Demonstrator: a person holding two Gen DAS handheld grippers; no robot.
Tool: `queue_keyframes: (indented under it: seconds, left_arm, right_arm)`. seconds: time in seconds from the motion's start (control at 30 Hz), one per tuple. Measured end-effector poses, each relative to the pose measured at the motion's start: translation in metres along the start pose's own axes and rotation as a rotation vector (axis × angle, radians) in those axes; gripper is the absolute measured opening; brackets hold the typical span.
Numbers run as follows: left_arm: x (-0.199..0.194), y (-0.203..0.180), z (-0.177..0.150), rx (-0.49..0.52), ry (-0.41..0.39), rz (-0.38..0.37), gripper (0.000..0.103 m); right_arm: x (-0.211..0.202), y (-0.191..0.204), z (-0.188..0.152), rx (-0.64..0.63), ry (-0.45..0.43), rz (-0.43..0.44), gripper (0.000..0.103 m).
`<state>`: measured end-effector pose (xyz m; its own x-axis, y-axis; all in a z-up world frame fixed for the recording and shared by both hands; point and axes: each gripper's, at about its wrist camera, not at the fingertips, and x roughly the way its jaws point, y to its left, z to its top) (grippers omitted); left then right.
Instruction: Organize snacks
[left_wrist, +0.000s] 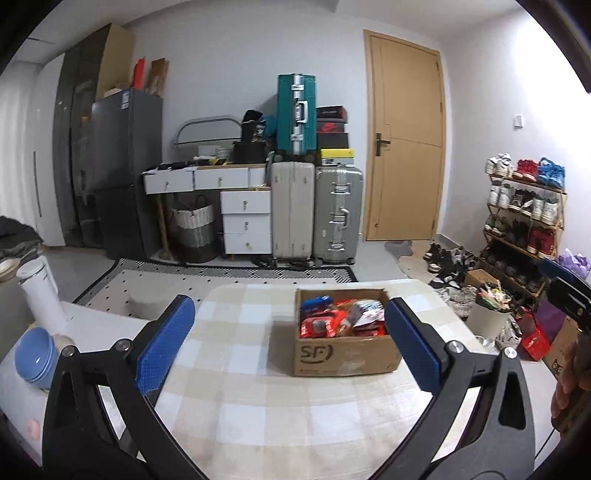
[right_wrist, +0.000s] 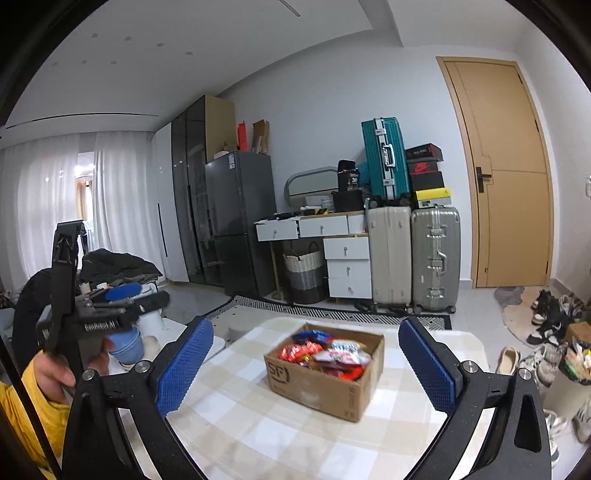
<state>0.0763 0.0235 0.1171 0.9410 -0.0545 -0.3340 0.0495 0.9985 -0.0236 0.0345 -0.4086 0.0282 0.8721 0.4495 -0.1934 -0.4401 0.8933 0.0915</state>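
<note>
A cardboard SF box (left_wrist: 345, 356) stands on a table with a checked cloth (left_wrist: 251, 373). It holds several snack packets (left_wrist: 341, 317), mostly red, one blue. My left gripper (left_wrist: 290, 339) is open and empty, held back from the box with its blue pads either side of it. In the right wrist view the same box (right_wrist: 325, 384) with the snack packets (right_wrist: 325, 354) sits ahead of my right gripper (right_wrist: 306, 363), which is open and empty. The left gripper also shows at the left of the right wrist view (right_wrist: 122, 295), held in a hand.
A blue lidded jar (left_wrist: 37, 356) and a white cylinder (left_wrist: 38, 295) stand on a white surface left of the table. A white bin (left_wrist: 489, 317) stands right of the table. Suitcases, drawers, a fridge, a shoe rack (left_wrist: 524, 218) and a door (left_wrist: 406, 136) line the far wall.
</note>
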Motion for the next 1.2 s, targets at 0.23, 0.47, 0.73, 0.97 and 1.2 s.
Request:
queue_keyframes:
  seconds: [0.23,0.47,0.73,0.97,1.2]
  left_arm:
    - [0.014,0.011,-0.038,-0.008,-0.005,0.008,0.103]
    - [0.045,0.018,-0.074,-0.019,-0.016,0.071,0.103]
    - [0.104,0.044,-0.14,-0.055,0.042,0.13,0.103]
    - [0.129,0.053,-0.192,-0.064,0.017,0.143,0.103]
    - [0.144,0.05,-0.211,-0.026,-0.049,0.147,0.103]
  right_arm:
    - [0.003,-0.022,-0.042,-0.013,0.017,-0.043,0.102]
    - [0.019,-0.04,-0.082,-0.004,0.011,-0.081,0.102]
    - [0.042,-0.048,-0.134,-0.059,0.005,-0.13,0.102]
    - [0.059,-0.058,-0.172,-0.065,0.021,-0.187,0.102]
    - [0.059,-0.057,-0.177,-0.067,0.002,-0.213,0.102]
